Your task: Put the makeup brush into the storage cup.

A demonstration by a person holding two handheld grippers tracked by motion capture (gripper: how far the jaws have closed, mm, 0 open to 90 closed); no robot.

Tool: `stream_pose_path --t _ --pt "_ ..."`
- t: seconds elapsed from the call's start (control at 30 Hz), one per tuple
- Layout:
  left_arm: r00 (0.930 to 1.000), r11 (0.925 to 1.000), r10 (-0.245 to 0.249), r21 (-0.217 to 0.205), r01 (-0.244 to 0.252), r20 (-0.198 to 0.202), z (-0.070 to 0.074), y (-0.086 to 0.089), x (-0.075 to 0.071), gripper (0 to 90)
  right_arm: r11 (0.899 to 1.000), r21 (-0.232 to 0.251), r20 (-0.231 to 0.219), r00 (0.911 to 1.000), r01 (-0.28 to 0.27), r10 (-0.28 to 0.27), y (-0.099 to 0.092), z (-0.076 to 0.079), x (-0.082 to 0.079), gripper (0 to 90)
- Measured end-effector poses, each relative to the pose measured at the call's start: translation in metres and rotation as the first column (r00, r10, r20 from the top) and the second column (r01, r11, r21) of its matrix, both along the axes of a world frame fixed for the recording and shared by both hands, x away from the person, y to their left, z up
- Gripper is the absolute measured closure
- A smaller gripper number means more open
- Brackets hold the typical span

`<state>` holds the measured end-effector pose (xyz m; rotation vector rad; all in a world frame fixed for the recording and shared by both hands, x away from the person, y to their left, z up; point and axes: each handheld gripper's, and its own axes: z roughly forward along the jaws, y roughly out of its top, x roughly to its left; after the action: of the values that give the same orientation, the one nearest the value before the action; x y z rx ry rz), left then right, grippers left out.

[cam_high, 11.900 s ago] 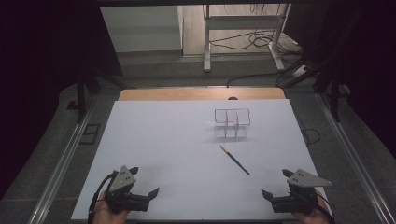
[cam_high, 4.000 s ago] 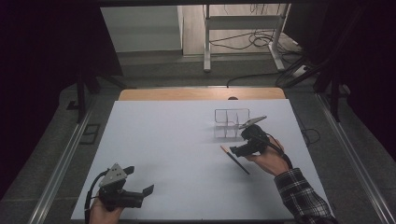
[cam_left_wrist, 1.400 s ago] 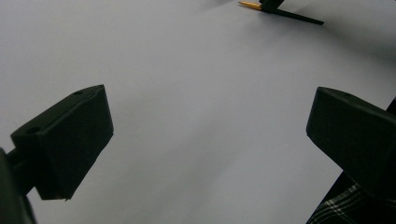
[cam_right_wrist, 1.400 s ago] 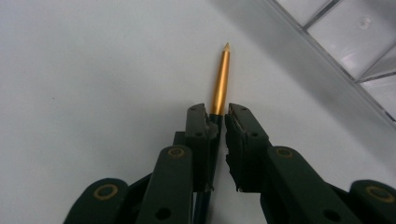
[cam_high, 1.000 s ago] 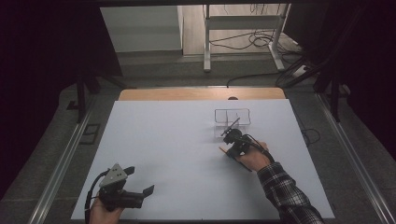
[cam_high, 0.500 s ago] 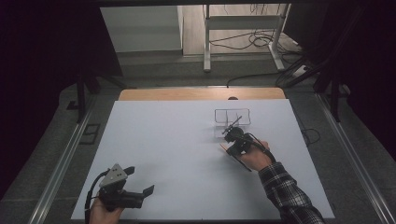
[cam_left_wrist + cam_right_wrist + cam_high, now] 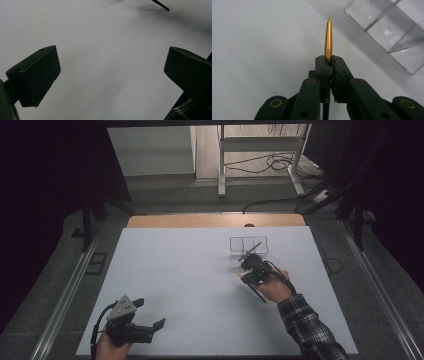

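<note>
A person sits at a table covered by a white sheet (image 7: 190, 285), seen from above, with a gripper in each hand. The left gripper (image 7: 150, 327) is held low at the near left corner of the sheet, resting in the person's left hand (image 7: 112, 347), with a grey three-cornered plate on top. In the left gripper view its two black jaws stand wide apart over bare white surface with nothing between them, and the dark end of the pen shows at the top edge, well away. The right gripper (image 7: 248, 268) is out toward the middle right of the sheet, held by the right hand (image 7: 272, 287), whose sleeve (image 7: 310, 330) is checked black and white. In the right gripper view (image 7: 329, 61) its jaws are pressed together on a pen (image 7: 328, 40), gripping it partway along; the gold tapered end with its point sticks out ahead of the jaws, and the dark body runs back beneath them. From above, the pen's dark end (image 7: 258, 295) slants down toward the person, under the hand. A clear plastic organizer (image 7: 248, 247) with dividers sits just beyond the right gripper; in the right gripper view its corner (image 7: 387, 32) lies ahead and to the right of the pen tip, close but not touching.
</note>
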<state>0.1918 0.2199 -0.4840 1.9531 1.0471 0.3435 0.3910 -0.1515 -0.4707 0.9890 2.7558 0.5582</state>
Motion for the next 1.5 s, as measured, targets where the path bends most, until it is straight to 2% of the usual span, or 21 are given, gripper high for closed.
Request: stream_pose_path --t 0.3,0.67,1.5 --pt "1.0 1.0 0.001 0.0 -0.001 -0.001 0.0 0.0 0.0 1.0 1.0 0.019 0.011 0.9999 0.003 -0.003 -0.002 0.008 -0.001 83.7" --pt "1.0 1.0 0.002 -0.001 -0.002 -0.001 0.0 0.0 0.0 1.0 0.998 0.064 0.044 0.999 -0.01 0.007 -0.004 0.025 -0.004 83.7" --pt "1.0 1.0 0.002 0.001 -0.002 0.0 0.0 0.0 0.0 1.0 0.991 0.133 0.107 0.9942 -0.028 0.014 -0.006 0.045 -0.009 83.6"
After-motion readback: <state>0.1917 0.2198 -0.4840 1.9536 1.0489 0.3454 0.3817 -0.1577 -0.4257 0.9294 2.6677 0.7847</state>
